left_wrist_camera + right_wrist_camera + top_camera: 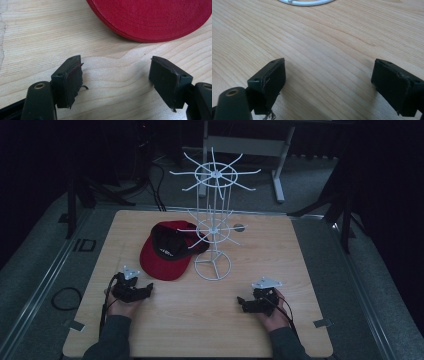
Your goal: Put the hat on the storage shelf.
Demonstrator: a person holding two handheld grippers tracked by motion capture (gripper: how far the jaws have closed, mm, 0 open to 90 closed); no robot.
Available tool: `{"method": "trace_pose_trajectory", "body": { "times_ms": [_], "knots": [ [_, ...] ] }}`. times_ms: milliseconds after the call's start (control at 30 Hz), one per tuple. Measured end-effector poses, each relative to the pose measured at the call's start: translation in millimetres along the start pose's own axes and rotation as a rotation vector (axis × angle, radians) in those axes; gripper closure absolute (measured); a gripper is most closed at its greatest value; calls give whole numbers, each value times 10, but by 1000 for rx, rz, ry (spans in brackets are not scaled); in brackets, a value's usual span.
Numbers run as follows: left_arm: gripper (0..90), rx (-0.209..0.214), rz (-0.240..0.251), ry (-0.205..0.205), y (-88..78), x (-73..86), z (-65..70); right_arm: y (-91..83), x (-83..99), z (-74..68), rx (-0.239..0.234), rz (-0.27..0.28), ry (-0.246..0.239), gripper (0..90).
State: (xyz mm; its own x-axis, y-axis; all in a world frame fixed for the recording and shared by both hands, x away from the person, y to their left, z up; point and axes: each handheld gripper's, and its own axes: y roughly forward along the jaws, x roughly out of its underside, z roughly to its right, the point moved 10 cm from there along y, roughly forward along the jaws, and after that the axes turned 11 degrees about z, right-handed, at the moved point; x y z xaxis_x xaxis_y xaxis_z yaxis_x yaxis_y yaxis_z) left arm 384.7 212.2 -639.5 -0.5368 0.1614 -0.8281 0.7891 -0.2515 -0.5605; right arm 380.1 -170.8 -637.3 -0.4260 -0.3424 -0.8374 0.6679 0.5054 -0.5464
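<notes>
Left gripper (146,291), jaws spread wide and empty, rests on the table (280,270) just short of the red cap (167,251). Right gripper (242,303), equally wide and empty, faces the white wire rack (214,227).

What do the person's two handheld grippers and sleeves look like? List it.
Left gripper and right gripper: black bodies, each topped with a grey three-cornered plate, with black cables trailing back. Close up, the left gripper's pads are dark with frayed edges. Both forearms wear dark grey sleeves.
</notes>
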Motion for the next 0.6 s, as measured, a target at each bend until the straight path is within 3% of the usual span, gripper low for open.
{"method": "trace_pose_trajectory", "body": {
  "times_ms": [367, 600],
  "knots": [
    [278, 12, -13, 9, -7, -1, 5, 0, 0, 0, 0, 0, 0, 122],
    [498, 37, -61, 18, -68, -21, -21, -1, 0, 0, 0, 0, 0, 121]
  ]
}}
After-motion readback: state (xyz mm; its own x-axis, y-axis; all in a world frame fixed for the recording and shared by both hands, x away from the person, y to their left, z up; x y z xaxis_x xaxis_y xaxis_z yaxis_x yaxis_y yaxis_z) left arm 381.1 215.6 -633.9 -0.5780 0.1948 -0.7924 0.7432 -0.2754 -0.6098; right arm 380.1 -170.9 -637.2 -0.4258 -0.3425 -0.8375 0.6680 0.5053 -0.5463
